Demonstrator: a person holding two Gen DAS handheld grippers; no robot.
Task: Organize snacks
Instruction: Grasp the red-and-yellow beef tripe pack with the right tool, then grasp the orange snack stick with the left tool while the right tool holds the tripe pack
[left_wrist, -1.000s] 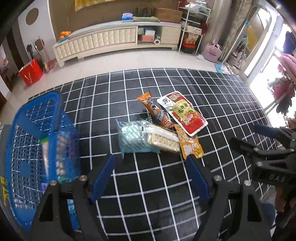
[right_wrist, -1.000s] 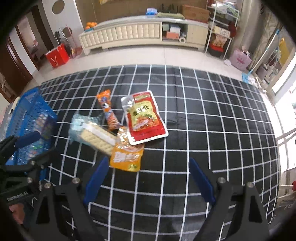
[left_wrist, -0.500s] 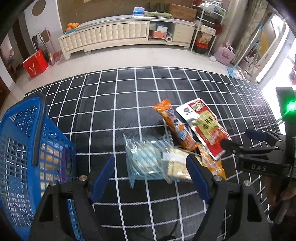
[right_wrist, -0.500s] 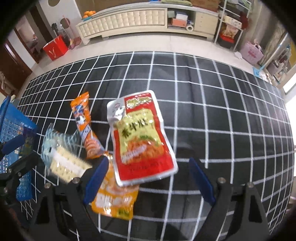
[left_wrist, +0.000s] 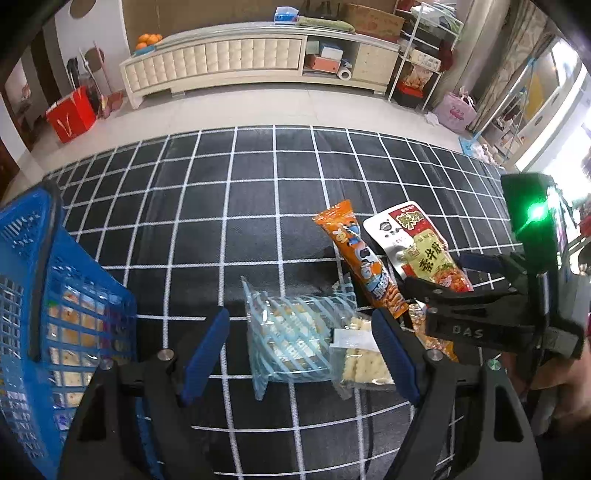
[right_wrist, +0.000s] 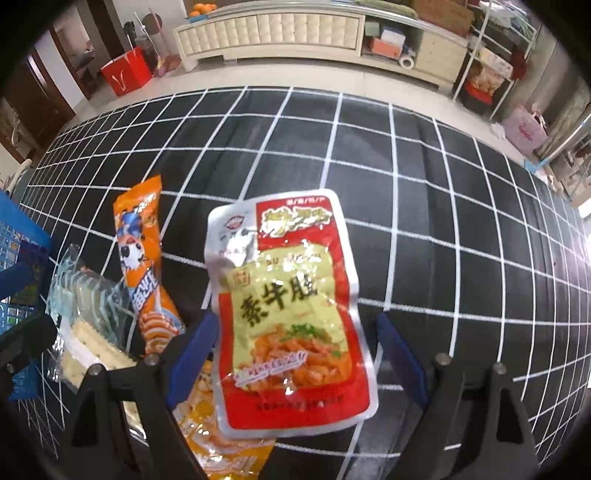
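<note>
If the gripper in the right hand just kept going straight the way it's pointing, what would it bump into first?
Most likely the red and yellow snack pouch. It lies flat on the checked cloth, right between the open jaws of the right gripper. How far off it is cannot be judged from this view.

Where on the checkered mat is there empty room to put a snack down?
The mat is bare right of the red pouch and behind the snacks, toward the white cabinet. There is also a strip between the blue basket and the striped bag. The snacks themselves overlap in a crowded heap.
</note>
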